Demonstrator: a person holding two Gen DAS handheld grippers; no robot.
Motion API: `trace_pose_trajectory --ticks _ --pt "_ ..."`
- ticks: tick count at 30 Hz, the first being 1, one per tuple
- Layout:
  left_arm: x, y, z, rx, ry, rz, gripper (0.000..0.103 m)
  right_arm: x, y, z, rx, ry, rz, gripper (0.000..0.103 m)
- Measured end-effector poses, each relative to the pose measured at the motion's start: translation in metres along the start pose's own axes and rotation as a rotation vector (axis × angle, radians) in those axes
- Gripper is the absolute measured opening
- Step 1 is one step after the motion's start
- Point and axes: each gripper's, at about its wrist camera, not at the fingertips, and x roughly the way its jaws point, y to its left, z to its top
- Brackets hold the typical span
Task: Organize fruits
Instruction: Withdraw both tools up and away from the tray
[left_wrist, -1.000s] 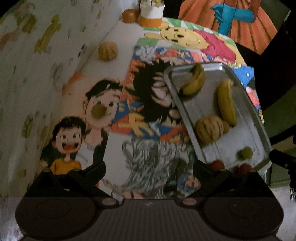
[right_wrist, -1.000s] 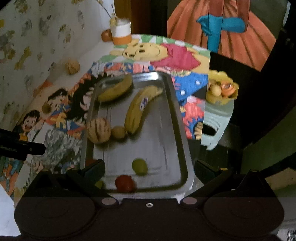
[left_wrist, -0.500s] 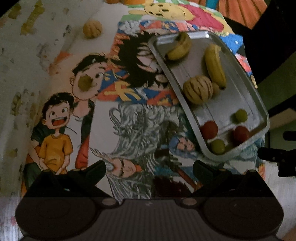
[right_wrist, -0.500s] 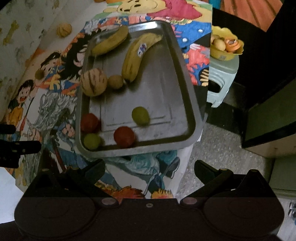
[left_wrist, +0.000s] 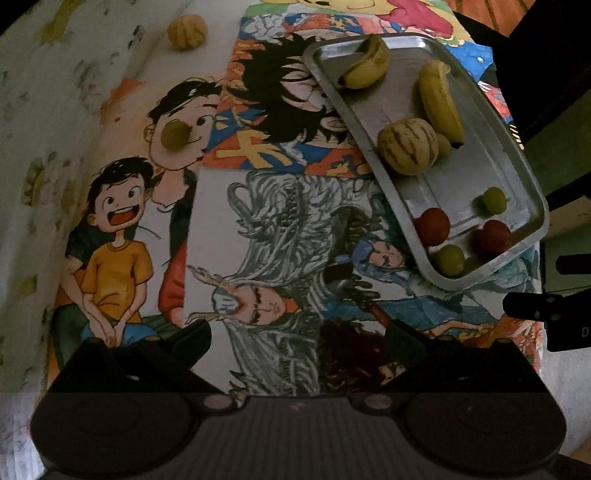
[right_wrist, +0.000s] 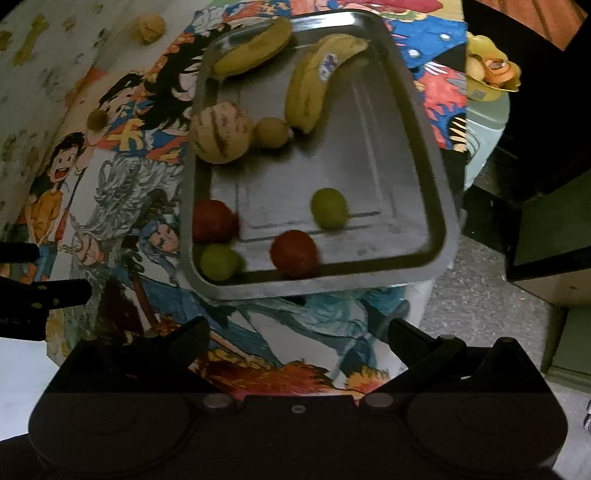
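Note:
A metal tray (right_wrist: 424, 122) (left_wrist: 517, 162) lies on the cartoon-print cloth. It holds two bananas (right_wrist: 314, 85) (left_wrist: 439, 99), a striped melon (right_wrist: 221, 133) (left_wrist: 408, 146), a small tan fruit (right_wrist: 271, 132), two red fruits (right_wrist: 293, 253) (left_wrist: 432, 226) and green ones (right_wrist: 328, 208) (left_wrist: 448, 260). Out on the cloth lie a green fruit (left_wrist: 174, 136) (right_wrist: 96, 119) and a second striped melon (left_wrist: 187, 31) (right_wrist: 148, 27). My left gripper (left_wrist: 299, 332) stands open and empty above the cloth's near part. My right gripper (right_wrist: 297, 332) is open and empty, just short of the tray's near edge.
The table's right edge drops to a grey floor (right_wrist: 480, 295). A pale stool (right_wrist: 484, 118) beyond the tray carries a yellow bowl (right_wrist: 491, 74) of small items. A patterned wall covering (left_wrist: 44, 110) runs along the left. The other gripper's dark tip (left_wrist: 543, 306) shows at right.
Both grippers have drawn back toward the near edge and risen, so the tray and loose fruits sit farther away in view. Both stay open and empty.

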Motion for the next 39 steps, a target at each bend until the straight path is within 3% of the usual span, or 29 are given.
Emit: trace_pose_trajectory --ticks 18,27,39 --pt "-0.009 0.044 0.009 -0.078 -0.008 0.014 0.102 -0.004 0.039 0.037 -0.061 -0.026 0.037 0.102" --pt "-0.019 0.062 0.03 -0.127 -0.111 -0.002 0.102 -0.025 0.054 0.065 -0.076 -0.11 0.045 0.102" --pt "-0.028 0.086 0.064 -0.198 -0.247 0.042 0.102 -0.046 0.071 0.098 -0.063 -0.248 0.05 0.102"
